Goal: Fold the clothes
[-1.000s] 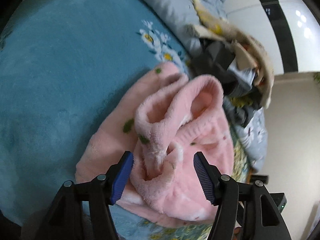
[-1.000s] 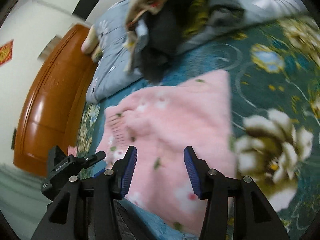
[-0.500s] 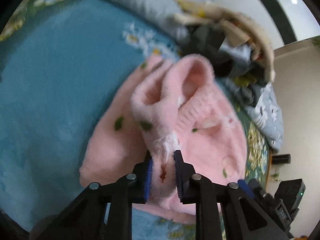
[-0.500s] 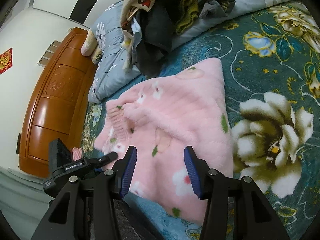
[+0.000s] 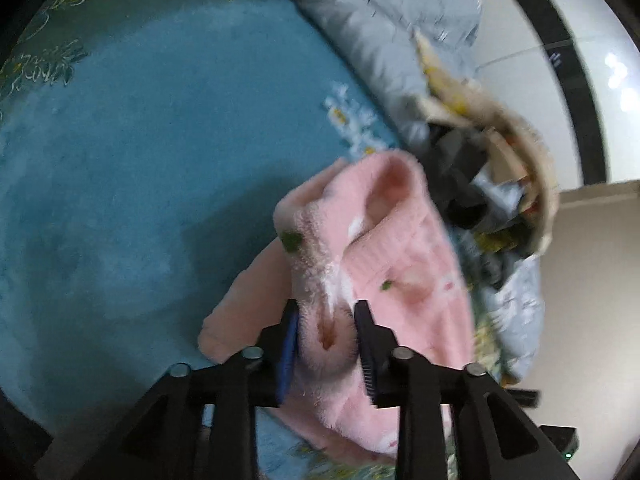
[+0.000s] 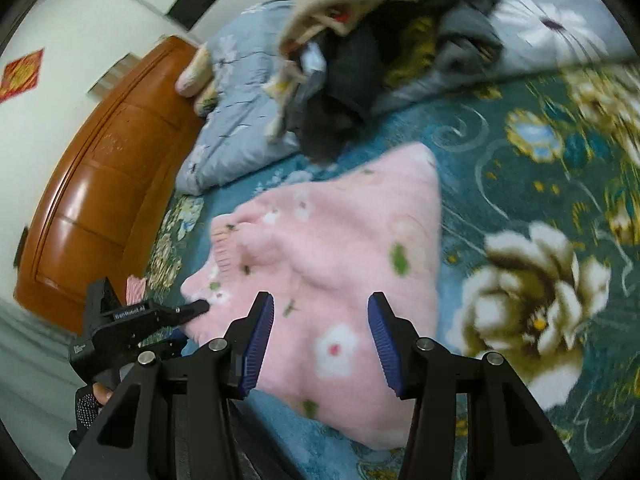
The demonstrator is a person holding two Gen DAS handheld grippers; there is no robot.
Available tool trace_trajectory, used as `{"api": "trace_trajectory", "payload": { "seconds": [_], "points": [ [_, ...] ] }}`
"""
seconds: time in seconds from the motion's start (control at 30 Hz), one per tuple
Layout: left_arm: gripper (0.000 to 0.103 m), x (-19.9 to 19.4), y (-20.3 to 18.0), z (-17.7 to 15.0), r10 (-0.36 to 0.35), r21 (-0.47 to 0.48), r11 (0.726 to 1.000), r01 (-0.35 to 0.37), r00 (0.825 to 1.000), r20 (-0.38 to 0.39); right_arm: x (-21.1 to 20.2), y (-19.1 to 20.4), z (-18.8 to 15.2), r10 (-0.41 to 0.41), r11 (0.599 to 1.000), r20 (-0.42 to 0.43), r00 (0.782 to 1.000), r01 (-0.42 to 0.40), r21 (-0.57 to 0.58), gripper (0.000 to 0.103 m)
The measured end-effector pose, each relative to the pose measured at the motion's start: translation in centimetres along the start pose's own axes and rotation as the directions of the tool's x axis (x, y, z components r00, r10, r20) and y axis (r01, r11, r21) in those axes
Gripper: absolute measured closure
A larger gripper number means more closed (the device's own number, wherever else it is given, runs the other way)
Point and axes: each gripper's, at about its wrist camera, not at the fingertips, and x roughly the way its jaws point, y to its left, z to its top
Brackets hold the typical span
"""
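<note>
Bed blanket [image 5: 120,140] teal, floral; pink fleece garment [image 6: 340,248] mid-frame; left hand-held gripper [image 5: 325,334] pinching a raised fold, probably to carry it over; right hand-held gripper [image 6: 320,336] spread, hovering above hem.

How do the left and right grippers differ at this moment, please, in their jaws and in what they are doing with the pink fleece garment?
The left gripper is shut on a bunched fold of the pink fleece garment; the right gripper is open and holds nothing. The left lifts its fold off the teal floral blanket; the right hangs above the part lying flat. Both have black frames with blue ribbed pads.
</note>
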Motion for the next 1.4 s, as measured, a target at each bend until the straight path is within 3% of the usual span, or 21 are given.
{"api": "trace_trajectory", "payload": {
  "seconds": [0.13,0.2,0.27,0.3,0.33,0.4,0.47,0.5,0.6,0.67,0.7,0.73,0.8,0.93,1.03,1.1,1.17,1.23,1.3,1.33,1.4],
  "points": [
    [0.060,-3.6,0.4,-0.5,-0.139,0.020,0.990,0.138,0.971,0.195,1.4,0.8,-0.5,-0.014,0.999,-0.030,0.999,0.013,-0.052,0.053],
    [0.059,-3.3,-0.9,-0.6,-0.190,0.107,0.979,0.176,0.971,0.142,2.1,1.2,-0.8,-0.022,0.997,-0.045,0.999,0.018,-0.079,0.053],
    [0.058,-1.4,-2.8,-0.7,-0.121,0.188,0.975,0.115,0.992,0.022,2.8,1.7,-1.0,-0.030,0.994,-0.060,0.998,0.023,-0.105,0.053],
    [0.058,-0.2,-3.5,-0.8,-0.052,0.222,0.974,0.057,0.998,-0.029,3.1,1.9,-1.1,-0.034,0.993,-0.067,0.997,0.026,-0.118,0.053],
    [0.058,1.0,-4.3,-1.0,0.025,0.256,0.967,-0.005,0.997,-0.075,3.6,1.9,-1.3,-0.044,0.991,-0.080,0.996,0.033,-0.126,0.053],
    [0.058,2.6,-4.2,-0.8,0.096,0.242,0.968,-0.060,0.986,-0.138,4.7,1.2,-1.5,-0.072,0.992,-0.123,0.990,0.058,-0.113,0.053],
    [0.058,4.0,-3.9,-0.5,0.157,0.224,0.968,-0.111,0.967,-0.199,4.7,0.7,-1.5,-0.046,0.996,-0.139,0.989,0.035,-0.085,0.053],
    [0.058,4.2,-3.4,0.0,0.131,0.184,0.979,-0.091,0.967,-0.216,4.3,0.5,-1.3,-0.021,0.998,-0.136,0.990,0.012,-0.067,0.053],
    [0.053,2.3,-2.0,1.1,-0.085,0.075,0.992,0.100,0.980,-0.180,2.1,-0.7,-0.2,0.059,0.998,-0.083,0.995,-0.060,-0.010,0.053],
    [0.045,-0.2,-1.4,1.9,-0.229,0.039,0.972,0.233,0.970,-0.079,0.6,-2.1,0.6,0.070,0.997,-0.019,0.997,-0.069,0.024,0.049],
    [0.033,-1.5,-1.1,2.5,-0.287,0.034,0.957,0.287,0.958,-0.011,0.1,-3.2,0.8,0.054,0.997,0.013,0.998,-0.054,0.046,0.045],
    [0.023,-1.4,-1.0,3.0,-0.268,0.064,0.961,0.270,0.963,-0.029,-0.2,-4.5,0.9,0.030,0.997,0.039,0.999,-0.033,0.073,0.034],
    [0.015,-0.6,-0.9,3.9,-0.201,0.137,0.968,0.212,0.975,-0.094,-0.2,-6.6,0.7,-0.002,0.993,0.057,0.998,-0.005,0.119,0.032],
    [0.011,0.8,-0.7,5.6,-0.049,0.290,0.951,0.109,0.977,-0.206,0.9,-8.6,-0.1,0.077,0.982,0.048,0.996,-0.084,0.168,0.024],
    [0.011,2.0,-0.5,6.9,0.076,0.406,0.913,0.043,0.960,-0.271,2.3,-9.0,0.0,0.132,0.967,0.043,0.990,-0.138,0.213,0.023],
    [0.011,3.3,-1.3,6.9,0.086,0.461,0.884,0.076,0.943,-0.321,3.4,-9.4,0.2,0.159,0.954,0.032,0.987,-0.162,0.252,0.023],
    [0.011,4.9,-2.0,6.8,0.094,0.514,0.849,0.122,0.922,-0.375,4.3,-9.5,0.2,0.164,0.950,0.021,0.986,-0.164,0.267,0.015],
    [0.011,5.9,-2.1,6.9,0.127,0.547,0.828,0.126,0.907,-0.401,5.2,-9.4,0.3,0.166,0.952,0.013,0.986,-0.163,0.260,0.014],
    [0.011,7.5,-1.5,7.0,0.163,0.576,0.810,0.106,0.904,-0.396,6.0,-9.2,0.5,0.172,0.955,-0.002,0.985,-0.167,0.244,0.014],
    [0.011,8.2,-1.0,6.9,0.177,0.578,0.809,0.102,0.897,-0.406,6.3,-9.1,0.6,0.174,0.957,-0.009,0.985,-0.166,0.238,0.014],
    [0.011,9.0,0.3,7.0,0.153,0.530,0.838,0.134,0.873,-0.464,6.8,-9.0,0.9,0.170,0.960,-0.022,0.985,-0.160,0.230,0.014]
  ]
}}
